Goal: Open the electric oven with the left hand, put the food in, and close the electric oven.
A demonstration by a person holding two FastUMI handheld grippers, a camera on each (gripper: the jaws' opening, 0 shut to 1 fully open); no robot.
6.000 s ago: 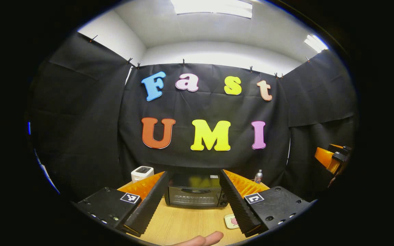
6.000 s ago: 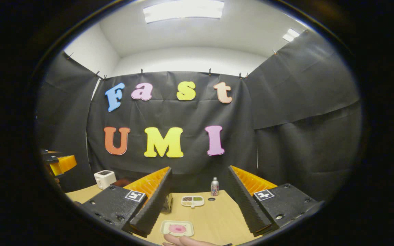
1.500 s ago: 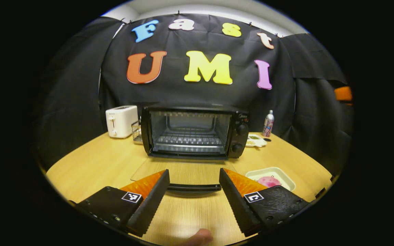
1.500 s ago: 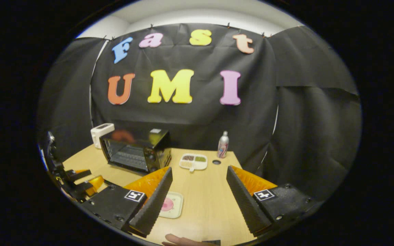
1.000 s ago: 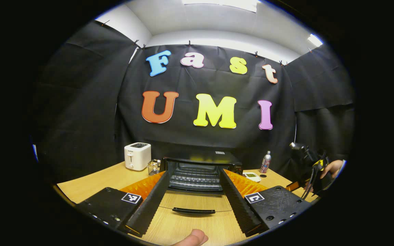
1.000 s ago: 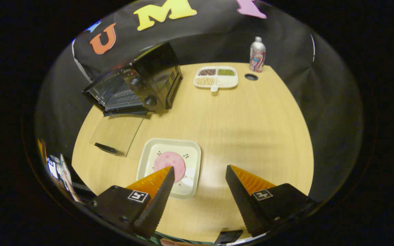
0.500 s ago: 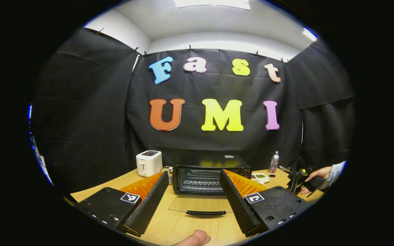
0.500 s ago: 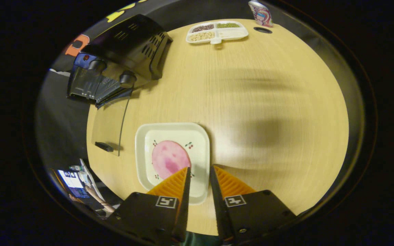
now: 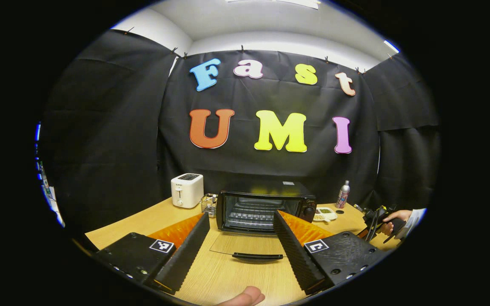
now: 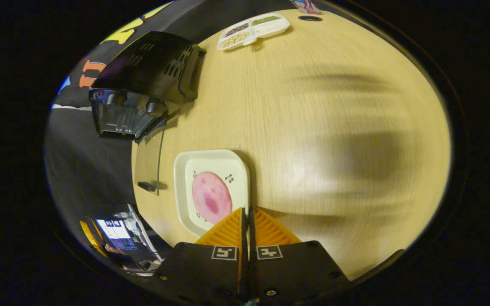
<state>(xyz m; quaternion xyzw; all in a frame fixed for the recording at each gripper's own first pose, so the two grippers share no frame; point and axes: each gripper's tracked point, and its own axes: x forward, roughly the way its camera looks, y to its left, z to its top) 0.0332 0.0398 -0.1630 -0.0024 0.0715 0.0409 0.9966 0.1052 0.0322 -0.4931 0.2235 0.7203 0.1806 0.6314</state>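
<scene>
The right tongs [image 10: 246, 219] are pinching the near right rim of the food plate [image 10: 211, 191] lying on the worktop [image 10: 313, 127]. The left tongs [image 9: 240, 238] are hanging wide apart and empty before the oven door [image 9: 249, 246], which is lying flat. Farther back, the electric oven [image 9: 266, 206] is standing open.

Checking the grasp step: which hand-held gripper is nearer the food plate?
Right. The right hand-held gripper is closed on the food plate's rim; the left hand-held gripper is back from the open electric oven, apart from it.
</scene>
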